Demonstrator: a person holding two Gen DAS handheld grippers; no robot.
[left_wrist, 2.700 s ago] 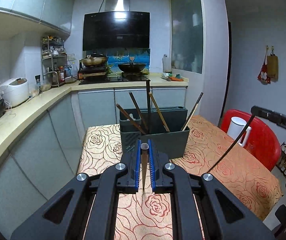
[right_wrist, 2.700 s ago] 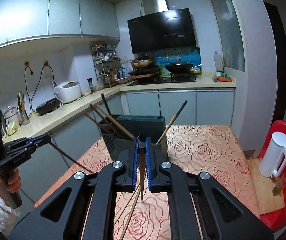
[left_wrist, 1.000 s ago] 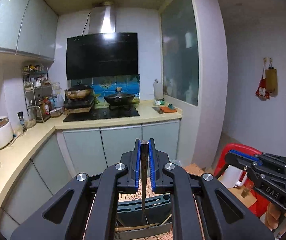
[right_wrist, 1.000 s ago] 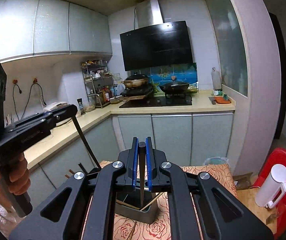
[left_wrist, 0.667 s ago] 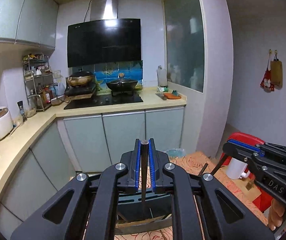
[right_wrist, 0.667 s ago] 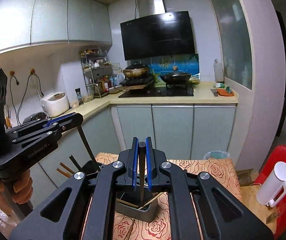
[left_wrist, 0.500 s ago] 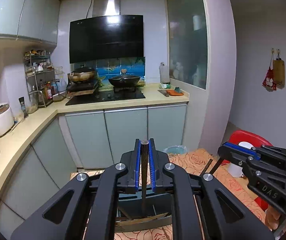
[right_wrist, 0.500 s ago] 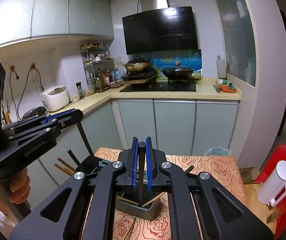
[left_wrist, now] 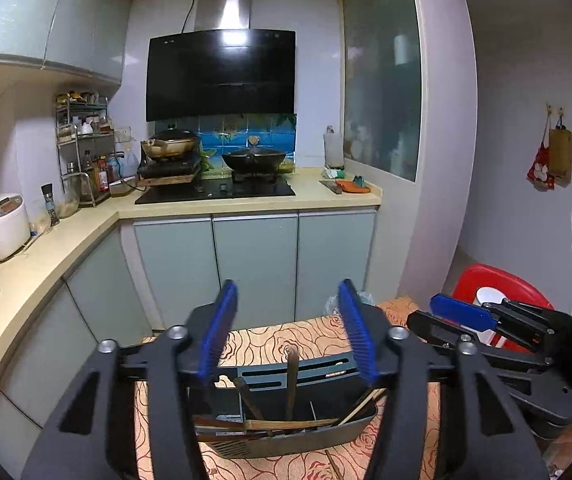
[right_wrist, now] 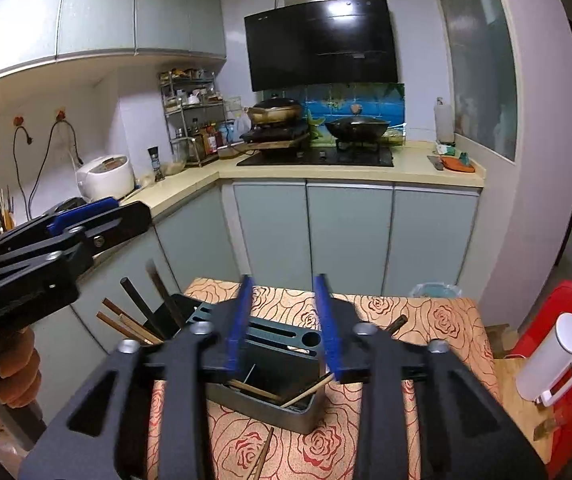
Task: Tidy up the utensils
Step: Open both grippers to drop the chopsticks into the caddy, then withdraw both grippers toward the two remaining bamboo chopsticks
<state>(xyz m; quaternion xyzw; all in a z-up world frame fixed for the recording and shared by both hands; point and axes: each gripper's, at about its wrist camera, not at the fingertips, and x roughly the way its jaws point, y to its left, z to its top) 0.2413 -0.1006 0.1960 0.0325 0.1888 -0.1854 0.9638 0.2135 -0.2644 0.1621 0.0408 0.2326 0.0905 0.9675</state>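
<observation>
Now both grippers, left (left_wrist: 286,328) and right (right_wrist: 284,322), having just been opening, gape empty above the holder (left_wrist: 286,436), while a loose chopstick (right_wrist: 264,454) lies lengthwise below the right.

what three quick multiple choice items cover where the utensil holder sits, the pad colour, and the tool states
1. The utensil holder stands on: A the counter; B the rose-patterned table; C the red chair.
2. The pads are: A blue; B green; C white.
3. The left tool and right tool are: A both clamped on chopsticks; B one shut; C both open and empty.

Answers: 1 B, the patterned cloth shows all around its base. 2 A, blue ribbed strips line the fingers. 3 C, both have just been opening, nothing between the pads, a dark chopstick standing in the holder.
</observation>
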